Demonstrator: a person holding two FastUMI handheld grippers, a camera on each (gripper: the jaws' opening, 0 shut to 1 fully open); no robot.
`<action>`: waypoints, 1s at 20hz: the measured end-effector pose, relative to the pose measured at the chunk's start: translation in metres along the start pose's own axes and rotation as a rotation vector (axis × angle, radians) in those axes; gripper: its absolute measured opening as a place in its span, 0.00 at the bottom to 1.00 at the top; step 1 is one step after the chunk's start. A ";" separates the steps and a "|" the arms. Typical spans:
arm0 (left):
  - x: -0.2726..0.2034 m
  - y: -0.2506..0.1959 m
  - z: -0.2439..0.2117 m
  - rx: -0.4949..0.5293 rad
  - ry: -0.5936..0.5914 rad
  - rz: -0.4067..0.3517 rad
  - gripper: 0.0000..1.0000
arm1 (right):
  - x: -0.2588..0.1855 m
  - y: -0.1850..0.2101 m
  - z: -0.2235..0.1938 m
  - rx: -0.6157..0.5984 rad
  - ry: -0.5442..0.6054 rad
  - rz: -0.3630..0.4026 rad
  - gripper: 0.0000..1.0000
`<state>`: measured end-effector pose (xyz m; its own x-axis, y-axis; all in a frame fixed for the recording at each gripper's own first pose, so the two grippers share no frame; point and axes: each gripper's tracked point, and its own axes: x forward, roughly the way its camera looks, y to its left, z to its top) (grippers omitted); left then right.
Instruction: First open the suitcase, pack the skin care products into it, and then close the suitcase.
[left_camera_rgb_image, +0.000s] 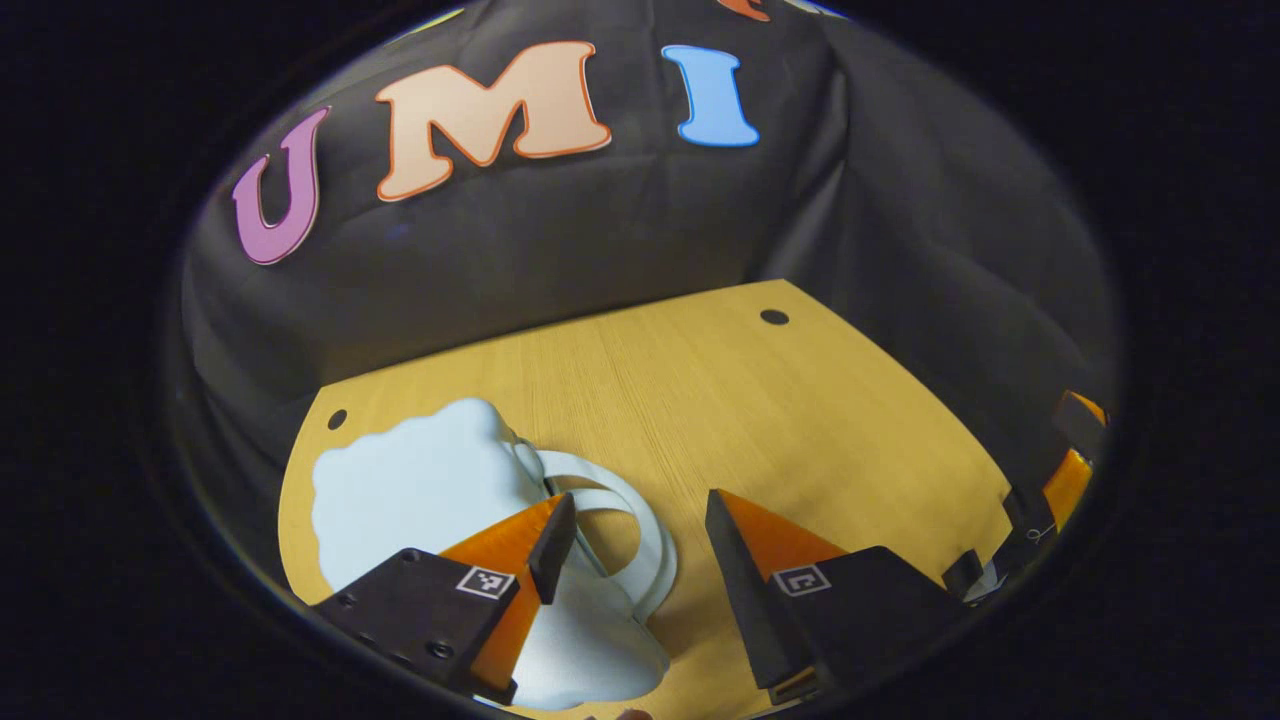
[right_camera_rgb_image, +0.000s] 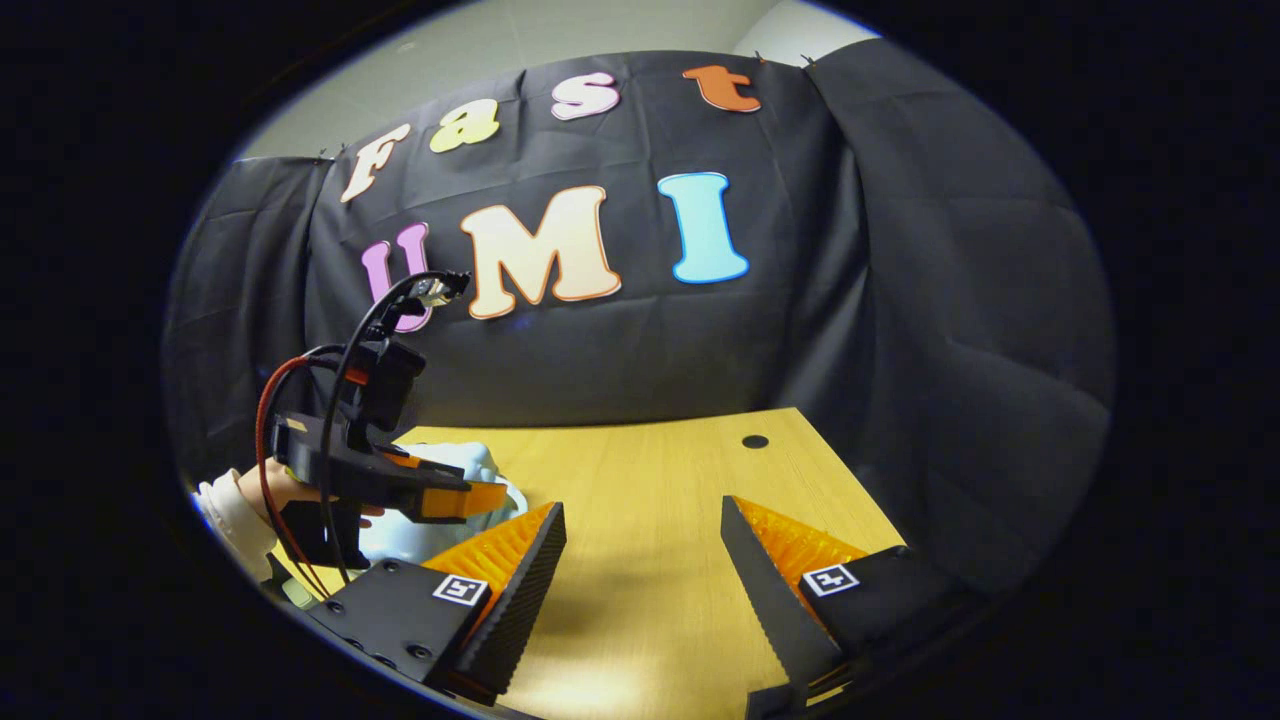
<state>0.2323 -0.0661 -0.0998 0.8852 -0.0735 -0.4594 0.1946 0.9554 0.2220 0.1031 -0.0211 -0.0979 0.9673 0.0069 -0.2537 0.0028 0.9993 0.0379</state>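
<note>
Both tools, left (left_camera_rgb_image: 640, 545) and right (right_camera_rgb_image: 640, 560), gape empty above the worktop (left_camera_rgb_image: 700, 400); the pale suitcase (left_camera_rgb_image: 420, 490) looks unopened, so nothing is packed yet

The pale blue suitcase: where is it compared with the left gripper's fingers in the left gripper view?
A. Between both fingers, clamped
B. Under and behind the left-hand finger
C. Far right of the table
B: the pale blue suitcase lies on the table under the left-hand finger; the left gripper is open.
</note>
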 end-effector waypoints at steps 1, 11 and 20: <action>-0.010 0.002 0.002 -0.016 -0.013 0.001 0.82 | 0.000 0.006 0.005 -0.002 -0.008 0.013 0.98; -0.134 0.047 0.050 -0.261 -0.355 0.060 0.90 | -0.012 0.037 0.055 0.027 -0.142 0.048 0.98; -0.159 0.062 0.056 -0.318 -0.427 0.054 0.95 | -0.027 0.041 0.074 0.001 -0.201 0.032 0.98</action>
<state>0.1270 -0.0111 0.0351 0.9965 -0.0684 -0.0487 0.0651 0.9957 -0.0661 0.0956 0.0168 -0.0181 0.9980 0.0306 -0.0546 -0.0282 0.9987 0.0435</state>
